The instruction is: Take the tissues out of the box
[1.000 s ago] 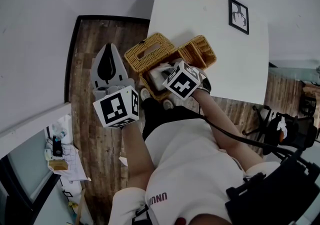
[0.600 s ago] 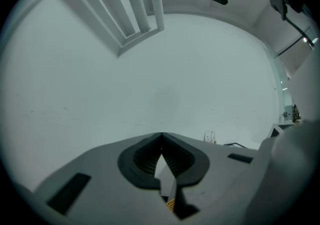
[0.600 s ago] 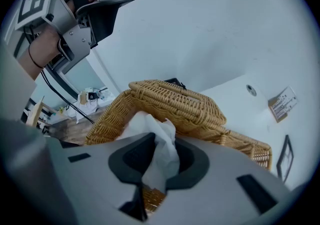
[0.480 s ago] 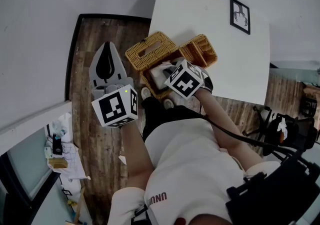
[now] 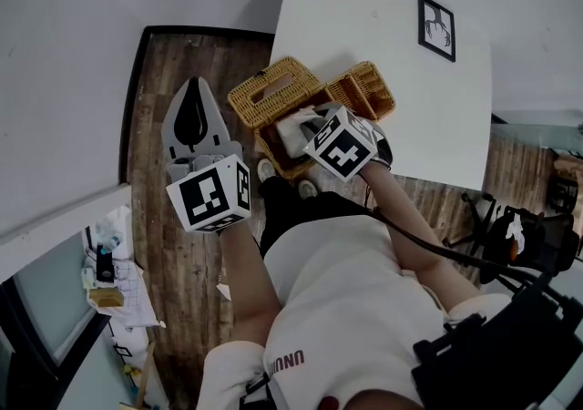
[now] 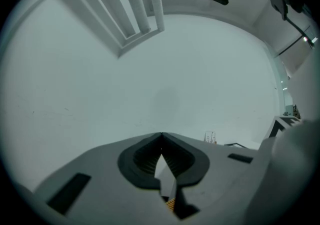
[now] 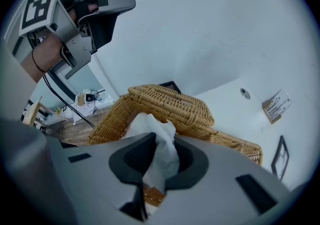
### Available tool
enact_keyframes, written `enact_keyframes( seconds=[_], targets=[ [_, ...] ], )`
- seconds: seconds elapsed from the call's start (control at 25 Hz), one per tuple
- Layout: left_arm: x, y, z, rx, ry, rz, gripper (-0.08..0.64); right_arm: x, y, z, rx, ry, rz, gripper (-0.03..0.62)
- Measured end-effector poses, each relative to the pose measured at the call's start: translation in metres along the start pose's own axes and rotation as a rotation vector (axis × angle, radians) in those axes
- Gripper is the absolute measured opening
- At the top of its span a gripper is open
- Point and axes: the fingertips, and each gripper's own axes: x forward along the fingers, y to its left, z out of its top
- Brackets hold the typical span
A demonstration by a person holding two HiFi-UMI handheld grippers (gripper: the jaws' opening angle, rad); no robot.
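Wooden floor (image 5: 173,62) fills the left of the head view, and a white table (image 5: 364,44) takes the upper right. A wicker box (image 5: 271,92) with a slot in its top stands at the table's near corner, and everything else is placed from it.

Left of the wicker box, over the bare floor and well apart from it, the left gripper (image 5: 193,85) hovers and points away from the person. In the left gripper view (image 6: 161,136) its jaws meet at the tips with nothing between them, and only a pale wall lies ahead.

Just on the person's side of the wicker box (image 7: 167,103) is the tissue (image 5: 296,126), a white crumpled bunch. In the right gripper view the tissue (image 7: 160,144) stands lengthwise along the jaws. Its ruffled upper end points up past the jaw tips toward the box, and its lower end runs down to wicker weave beneath.

The right gripper (image 5: 314,130) tilts steeply down over that spot. Its jaws have just been closing, and they pinch the tissue between their dark pads (image 7: 159,151).

Right of the wicker box, touching it, sits an open wicker basket (image 5: 364,94). Farther right on the table lies a black picture frame (image 5: 435,27).
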Motion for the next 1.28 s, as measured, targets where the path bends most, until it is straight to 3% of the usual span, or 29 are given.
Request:
enact_keyframes(
  seconds=[1.28],
  targets=[
    [-0.018,-0.004,0.005,-0.002,-0.018,0.027,0.014,-0.027,0.000,0.010,-0.020,-0.083,-0.034,0.063]
  ],
)
